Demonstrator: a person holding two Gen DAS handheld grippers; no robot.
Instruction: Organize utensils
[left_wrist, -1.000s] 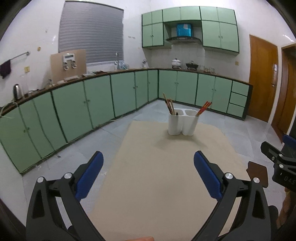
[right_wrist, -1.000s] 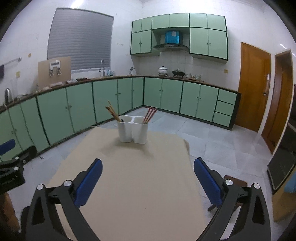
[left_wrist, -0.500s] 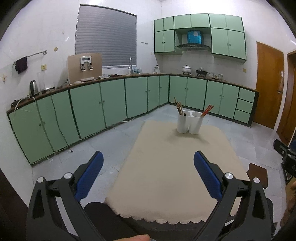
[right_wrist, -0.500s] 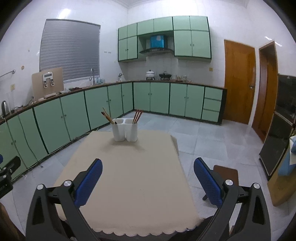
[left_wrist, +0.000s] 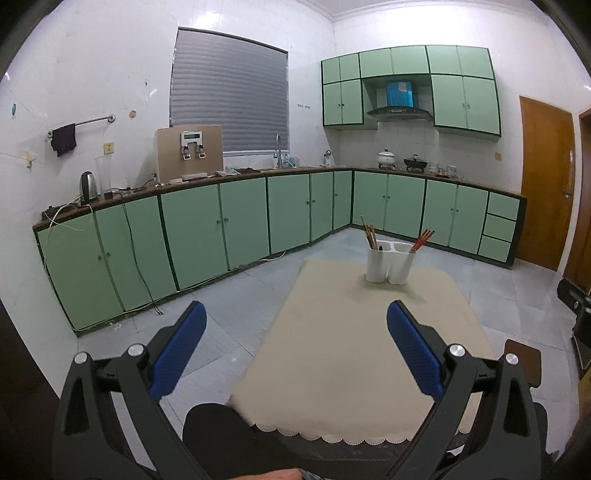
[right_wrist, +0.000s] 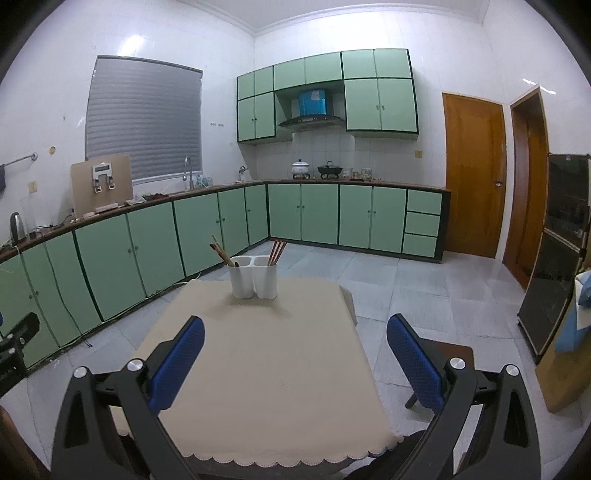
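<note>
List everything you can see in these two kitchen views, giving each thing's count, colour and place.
utensil holder: one, white, two compartments, far end of table
brown chopsticks: several, left compartment
red chopsticks: several, right compartment
tablecloth: one, beige, covering table
base cabinets: many, green, along walls
kettle: one, silver, counter
doors: two, brown, right wall
left gripper: one, blue fingers, open
right gripper: one, blue fingers, open

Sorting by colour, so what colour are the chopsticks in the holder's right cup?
Reddish chopsticks, clearest in the left wrist view.

Bright overhead light glared off the glossy white tiled walls (right_wrist: 133, 40); fisheye bending darkened every corner, and focus stayed sharp.
</note>
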